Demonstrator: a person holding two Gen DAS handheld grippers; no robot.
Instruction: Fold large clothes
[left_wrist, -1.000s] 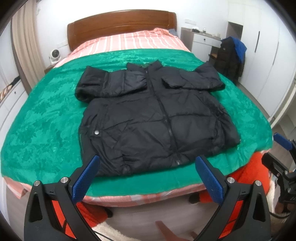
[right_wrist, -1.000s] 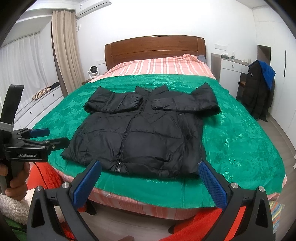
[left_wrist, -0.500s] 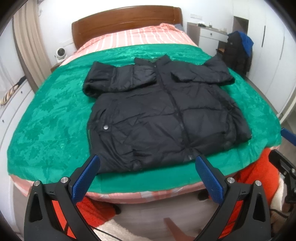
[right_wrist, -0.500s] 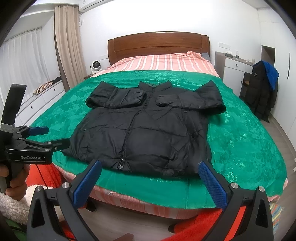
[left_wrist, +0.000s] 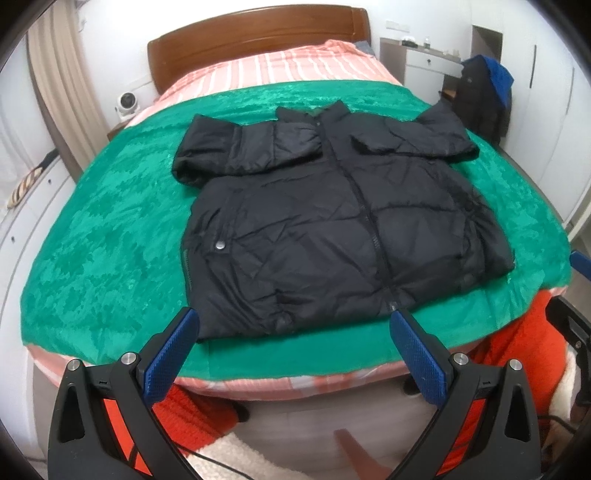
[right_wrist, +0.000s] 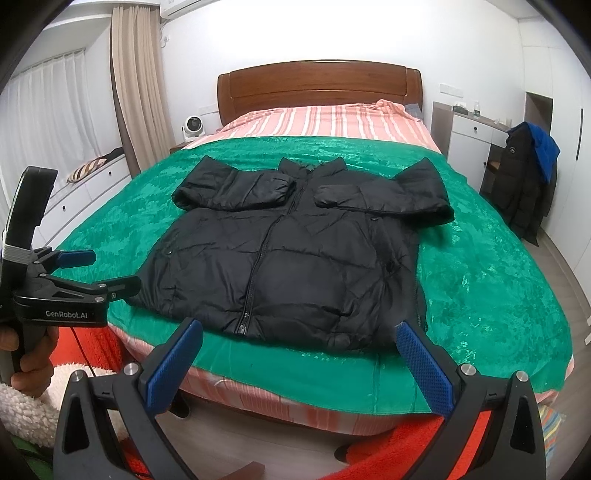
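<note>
A black puffer jacket (left_wrist: 332, 221) lies front up on the green blanket (left_wrist: 110, 221) of the bed, zipped, with both sleeves folded across the chest. It also shows in the right wrist view (right_wrist: 295, 251). My left gripper (left_wrist: 295, 343) is open and empty, just short of the jacket's hem at the foot of the bed. My right gripper (right_wrist: 299, 354) is open and empty, also near the hem. The left gripper also shows at the left of the right wrist view (right_wrist: 96, 273).
The bed has a wooden headboard (right_wrist: 317, 85) and a striped sheet (right_wrist: 325, 122). A white dresser (right_wrist: 469, 136) and a chair with dark coats (right_wrist: 528, 181) stand right of the bed. Low white drawers (right_wrist: 74, 195) run along the left. The green blanket (right_wrist: 480, 266) reaches the bed's foot edge.
Both grippers have moved closer to the foot of the bed and the jacket's hem. Both stay open and empty. The jacket has not moved.
</note>
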